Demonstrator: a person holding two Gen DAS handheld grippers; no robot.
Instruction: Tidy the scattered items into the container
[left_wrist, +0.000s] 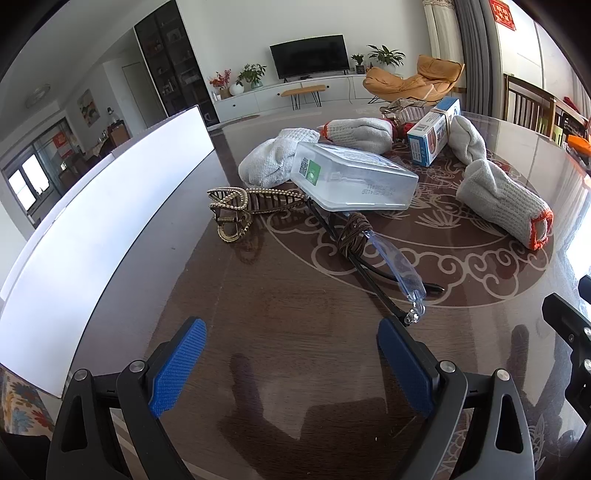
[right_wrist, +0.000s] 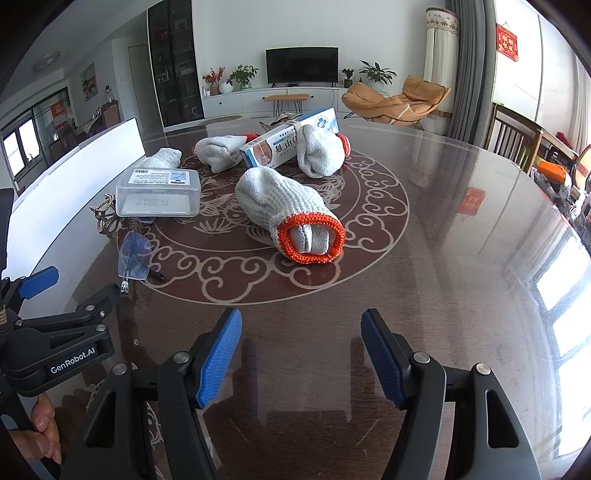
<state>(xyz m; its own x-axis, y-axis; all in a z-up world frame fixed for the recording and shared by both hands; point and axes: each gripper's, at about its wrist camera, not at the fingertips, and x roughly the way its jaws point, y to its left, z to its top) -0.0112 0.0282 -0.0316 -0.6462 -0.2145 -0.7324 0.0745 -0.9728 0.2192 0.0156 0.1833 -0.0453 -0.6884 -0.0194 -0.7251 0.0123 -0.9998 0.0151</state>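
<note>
Room: living room behind the table, with a dark television (right_wrist: 301, 65) on a long white cabinet, potted plants beside it and an orange lounge chair (right_wrist: 397, 99) near grey curtains.
Surface: glossy dark brown table (right_wrist: 424, 258) with a pale scrollwork circle inlaid in its middle; window light glared along its right side.
Container: a white box wall (left_wrist: 110, 221) stood along the table's left edge, just left of the clutter; its inside could not be seen.
Nearest glove: a rolled grey knit glove with an orange cuff (right_wrist: 291, 214) lay on the circle, cuff opening toward the right wrist camera.
Other gloves: three more grey rolled gloves lay farther back, one (right_wrist: 319, 155) touching the carton's right end, one (right_wrist: 218, 151) at its left end, one (right_wrist: 162, 158) behind the plastic case.
Carton: a blue and white box (right_wrist: 288, 142) with printed characters lay between the back gloves.
Plastic case: a clear lidded case (left_wrist: 351, 177) leaned tilted on a glove, its lower edge over the glasses' black arms.
Hair claw: a gold, pearl-studded clip (left_wrist: 240, 210) lay just left of the case, near the white box.
Glasses: clear-lensed glasses (left_wrist: 399, 269) with a brown cord (left_wrist: 354, 229) wound round the arms lay nearest the left gripper.
Left gripper (left_wrist: 291, 365): blue pads well apart, nothing between them, hovering over bare table; the glasses' tip sat just beyond its right finger.
Right gripper (right_wrist: 301, 358): jaws apart and empty, over bare table short of the nearest glove.
Hand: a person's fingers (right_wrist: 44, 432) wrapped the left gripper's handle.
</note>
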